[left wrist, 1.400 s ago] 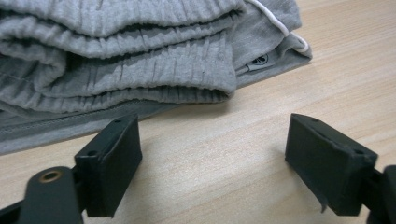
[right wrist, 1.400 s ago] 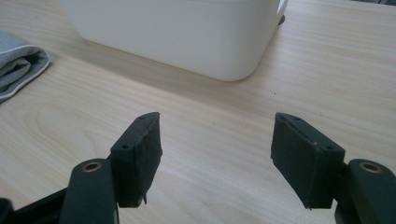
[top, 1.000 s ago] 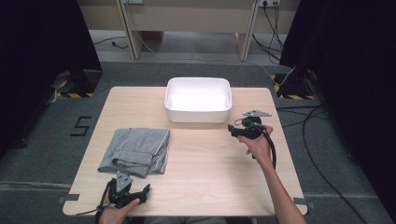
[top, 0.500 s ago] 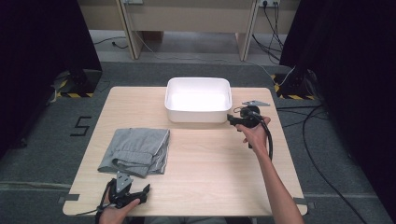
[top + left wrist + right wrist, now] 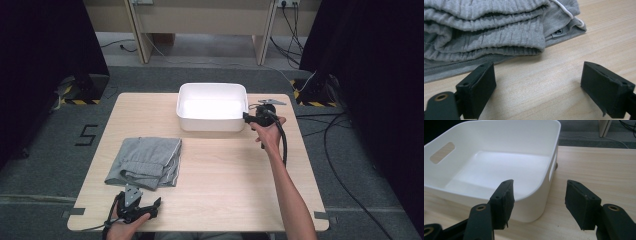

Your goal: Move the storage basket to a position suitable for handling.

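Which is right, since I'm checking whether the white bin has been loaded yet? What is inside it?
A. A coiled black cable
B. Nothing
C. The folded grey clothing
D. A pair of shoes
B: the white bin shows a bare white floor in the right gripper view, while the folded grey clothing lies on the table well apart from it, near the left tongs.
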Tool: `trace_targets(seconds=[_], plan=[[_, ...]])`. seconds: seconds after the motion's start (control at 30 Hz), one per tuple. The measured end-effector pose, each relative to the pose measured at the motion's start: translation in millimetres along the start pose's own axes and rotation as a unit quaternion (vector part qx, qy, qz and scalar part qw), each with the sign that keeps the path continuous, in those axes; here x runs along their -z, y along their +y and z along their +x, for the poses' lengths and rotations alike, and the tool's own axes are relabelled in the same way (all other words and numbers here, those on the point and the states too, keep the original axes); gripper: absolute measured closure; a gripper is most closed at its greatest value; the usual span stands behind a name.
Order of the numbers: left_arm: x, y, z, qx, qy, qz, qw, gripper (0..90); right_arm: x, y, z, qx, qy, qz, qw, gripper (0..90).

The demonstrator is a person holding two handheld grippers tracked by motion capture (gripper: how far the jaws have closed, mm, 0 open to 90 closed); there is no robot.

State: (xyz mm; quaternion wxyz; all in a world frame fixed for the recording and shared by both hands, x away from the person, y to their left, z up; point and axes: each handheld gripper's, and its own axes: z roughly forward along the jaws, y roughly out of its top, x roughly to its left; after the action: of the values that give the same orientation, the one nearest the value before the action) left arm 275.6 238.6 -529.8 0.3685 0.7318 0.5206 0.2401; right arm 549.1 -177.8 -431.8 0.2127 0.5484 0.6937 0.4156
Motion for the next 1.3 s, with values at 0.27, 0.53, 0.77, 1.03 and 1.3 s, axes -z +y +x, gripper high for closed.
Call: trace_targets(seconds=[0.27,0.53,0.77,1.03,1.3], plan=[[0.1,0.0,0.1,0.000,-0.001,0.000,1.0000,11.5,-18.2,4.6,-4.9,-0.004,-0.019,0.014,0.9997,43.7],[0.3,-0.1,-0.3,0.000,-0.001,0.000,1.0000,11.5,-23.0,6.5,-0.7,0.012,-0.018,0.026,0.9994,50.9],[0.7,-0.4,-0.6,-0.001,-0.002,0.001,1.0000,11.6,-16.0,7.9,-2.6,0.030,-0.021,0.048,0.9982,54.4],[1.2,-0.3,-0.5,-0.002,-0.003,0.003,1.0000,11.5,-0.6,0.8,-12.2,0.046,-0.015,0.054,0.9974,56.5],[1.2,0.0,-0.5,-0.003,-0.003,0.004,1.0000,11.6,10.8,-11.6,-24.0,0.048,-0.008,0.059,0.9971,59.2]])
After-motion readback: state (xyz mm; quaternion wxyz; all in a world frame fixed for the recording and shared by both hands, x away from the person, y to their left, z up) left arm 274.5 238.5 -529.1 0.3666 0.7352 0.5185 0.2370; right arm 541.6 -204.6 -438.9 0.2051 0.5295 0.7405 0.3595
